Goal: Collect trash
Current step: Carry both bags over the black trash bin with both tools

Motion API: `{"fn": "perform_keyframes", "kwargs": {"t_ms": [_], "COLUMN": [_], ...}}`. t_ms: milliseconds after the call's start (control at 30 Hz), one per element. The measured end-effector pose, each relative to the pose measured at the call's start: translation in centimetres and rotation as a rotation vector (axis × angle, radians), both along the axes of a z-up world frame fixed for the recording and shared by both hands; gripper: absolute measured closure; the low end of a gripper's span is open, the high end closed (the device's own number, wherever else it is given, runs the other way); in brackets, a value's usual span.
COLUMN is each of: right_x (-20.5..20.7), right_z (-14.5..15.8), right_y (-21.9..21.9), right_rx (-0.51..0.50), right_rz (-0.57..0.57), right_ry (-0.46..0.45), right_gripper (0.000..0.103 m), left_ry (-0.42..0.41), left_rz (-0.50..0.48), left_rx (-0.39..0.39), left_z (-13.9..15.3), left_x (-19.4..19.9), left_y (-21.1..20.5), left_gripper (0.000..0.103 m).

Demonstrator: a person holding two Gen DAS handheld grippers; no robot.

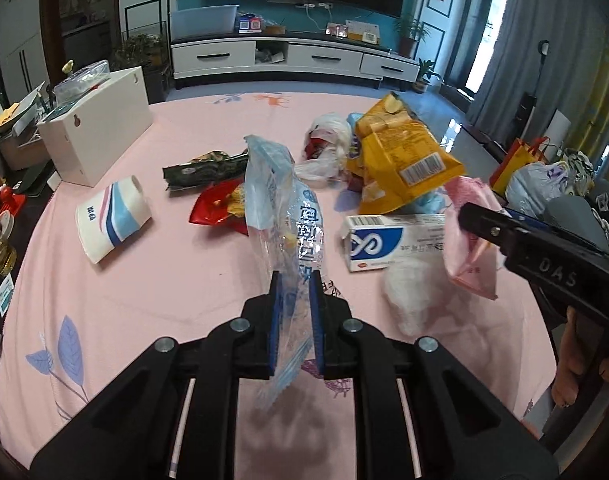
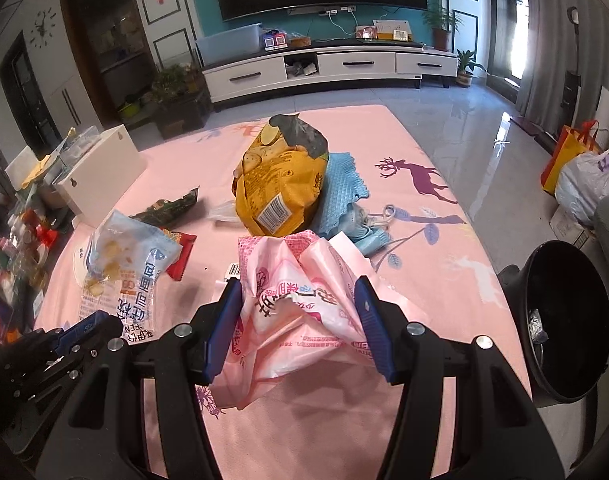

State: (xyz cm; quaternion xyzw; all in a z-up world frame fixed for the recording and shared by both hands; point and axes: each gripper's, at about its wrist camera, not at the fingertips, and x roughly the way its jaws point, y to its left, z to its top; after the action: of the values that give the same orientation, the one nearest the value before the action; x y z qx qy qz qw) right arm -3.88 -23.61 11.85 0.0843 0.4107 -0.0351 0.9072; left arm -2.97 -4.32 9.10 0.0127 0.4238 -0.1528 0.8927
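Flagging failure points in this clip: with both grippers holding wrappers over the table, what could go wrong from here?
1. The clear blue-printed wrapper stands tall above the shut left gripper; crumbs inside could spill.
2. The right gripper clamps only part of the bulky pink bag, which could slip before reaching the black bin.
3. That bin sits beside the table edge; a drop may miss.

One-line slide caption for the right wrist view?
Right gripper holds a crumpled pink bag above the table, black bin at right.

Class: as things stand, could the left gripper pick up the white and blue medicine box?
Probably not yet: the left gripper is shut on a clear blue wrapper. The medicine box lies unobstructed nearby, so it must drop the wrapper first.
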Motion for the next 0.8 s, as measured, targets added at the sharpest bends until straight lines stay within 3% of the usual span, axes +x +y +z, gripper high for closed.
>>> {"fn": "perform_keyframes", "kwargs": {"t_ms": [433, 800], "right_x": [-1.2, -4.2], "right_z": [1.6, 4.2], "right_y": [-1.2, -6.0], "right_rx": [0.031, 0.072], "right_rz": [-0.018, -0.111], "right_ry": [-0.049, -0.139], "right_gripper": [0.045, 0.045], "left_ry": [0.009, -0.032], "left_rz": [-0.062, -0.128], "left_rx": [-0.16, -0.224], "left_z": [1.9, 3.5], "left_x": [-1.3, -2.7], "left_y": [-0.1, -1.3], "left_gripper": [0.089, 0.089]}}
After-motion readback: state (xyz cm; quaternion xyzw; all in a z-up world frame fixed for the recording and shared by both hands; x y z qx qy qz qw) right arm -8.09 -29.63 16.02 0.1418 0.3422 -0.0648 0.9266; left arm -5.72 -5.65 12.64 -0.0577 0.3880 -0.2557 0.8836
